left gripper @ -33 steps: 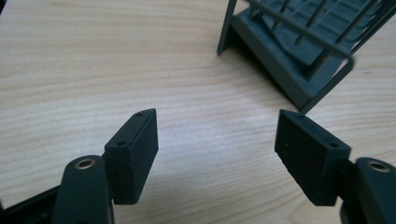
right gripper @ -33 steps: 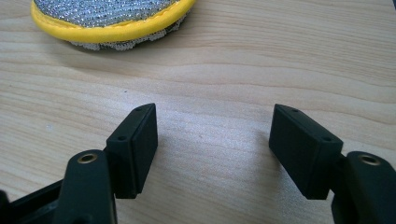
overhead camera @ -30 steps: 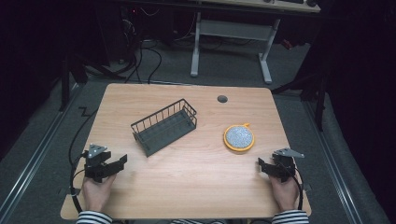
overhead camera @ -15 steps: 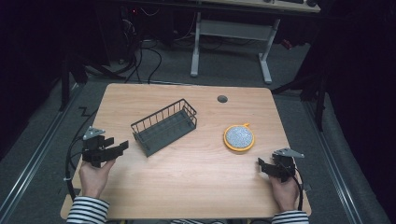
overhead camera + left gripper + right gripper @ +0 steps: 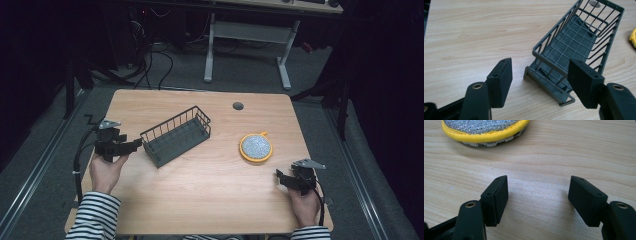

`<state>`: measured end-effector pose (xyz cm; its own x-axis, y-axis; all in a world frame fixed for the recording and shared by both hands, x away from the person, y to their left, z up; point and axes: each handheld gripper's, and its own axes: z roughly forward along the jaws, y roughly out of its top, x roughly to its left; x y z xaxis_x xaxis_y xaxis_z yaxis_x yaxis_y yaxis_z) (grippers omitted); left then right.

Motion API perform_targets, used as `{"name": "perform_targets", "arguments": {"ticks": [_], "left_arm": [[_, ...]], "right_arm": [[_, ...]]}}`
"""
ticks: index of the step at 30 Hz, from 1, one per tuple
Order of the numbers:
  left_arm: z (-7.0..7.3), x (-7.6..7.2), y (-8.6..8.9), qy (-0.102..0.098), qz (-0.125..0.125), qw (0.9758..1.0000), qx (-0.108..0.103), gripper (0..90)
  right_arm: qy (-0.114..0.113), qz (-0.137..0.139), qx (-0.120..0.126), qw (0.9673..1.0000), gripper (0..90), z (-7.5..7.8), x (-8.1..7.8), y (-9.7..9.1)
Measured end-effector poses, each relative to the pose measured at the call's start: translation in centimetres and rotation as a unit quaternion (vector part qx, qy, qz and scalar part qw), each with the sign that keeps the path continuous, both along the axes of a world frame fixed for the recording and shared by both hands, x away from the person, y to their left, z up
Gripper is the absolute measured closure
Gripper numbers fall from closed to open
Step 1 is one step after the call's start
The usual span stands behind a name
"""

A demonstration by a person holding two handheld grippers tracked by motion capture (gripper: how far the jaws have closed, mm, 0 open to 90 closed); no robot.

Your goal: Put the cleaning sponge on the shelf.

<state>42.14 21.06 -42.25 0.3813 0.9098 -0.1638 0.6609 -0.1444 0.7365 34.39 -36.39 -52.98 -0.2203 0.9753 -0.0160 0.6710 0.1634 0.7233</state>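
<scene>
A dark grey wire basket (image 5: 175, 135) lies at an angle on the wooden table (image 5: 210, 195), left of centre. My left gripper (image 5: 134, 145) hovers just off its near left end, held in a hand with a striped sleeve. In the left gripper view the basket's short end (image 5: 550, 80) sits just ahead of the left gripper (image 5: 541, 80). Its jaws have just been closing a little but are still open, with the pads touching nothing. A round yellow-rimmed scouring pad (image 5: 256, 147) lies to the right. My right gripper (image 5: 281, 178) rests open near the front right, with the pad (image 5: 484, 130) ahead of it (image 5: 539, 202).
A round cable hole (image 5: 238, 106) sits near the table's far edge. A white desk frame (image 5: 245, 45) and cables stand on the dark floor behind. Bare wood stretches between the basket and the right gripper. The scouring pad's yellow edge (image 5: 632, 37) shows beside the basket.
My left hand has risen and moved away from the front edge, up to the basket's near end, and its jaws have narrowed slightly. The right hand has stayed put.
</scene>
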Motion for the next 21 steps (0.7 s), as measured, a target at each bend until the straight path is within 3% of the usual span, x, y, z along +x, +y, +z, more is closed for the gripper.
{"name": "perform_targets", "arguments": {"ticks": [11,14,21], "left_arm": [[-0.2,3.0,-1.7,0.024,0.007,0.9990,0.037,44.0],[-0.5,3.6,-1.8,0.028,0.013,0.9991,0.030,46.5],[-1.6,4.3,-2.4,0.041,0.010,0.9979,0.049,52.5]], "right_arm": [[0.000,0.001,0.001,1.0000,32.7,0.0,0.0,0.0],[0.000,0.000,0.002,1.0000,32.6,0.0,0.0,0.0],[0.000,0.001,0.002,1.0000,32.6,0.0,0.0,0.0]]}}
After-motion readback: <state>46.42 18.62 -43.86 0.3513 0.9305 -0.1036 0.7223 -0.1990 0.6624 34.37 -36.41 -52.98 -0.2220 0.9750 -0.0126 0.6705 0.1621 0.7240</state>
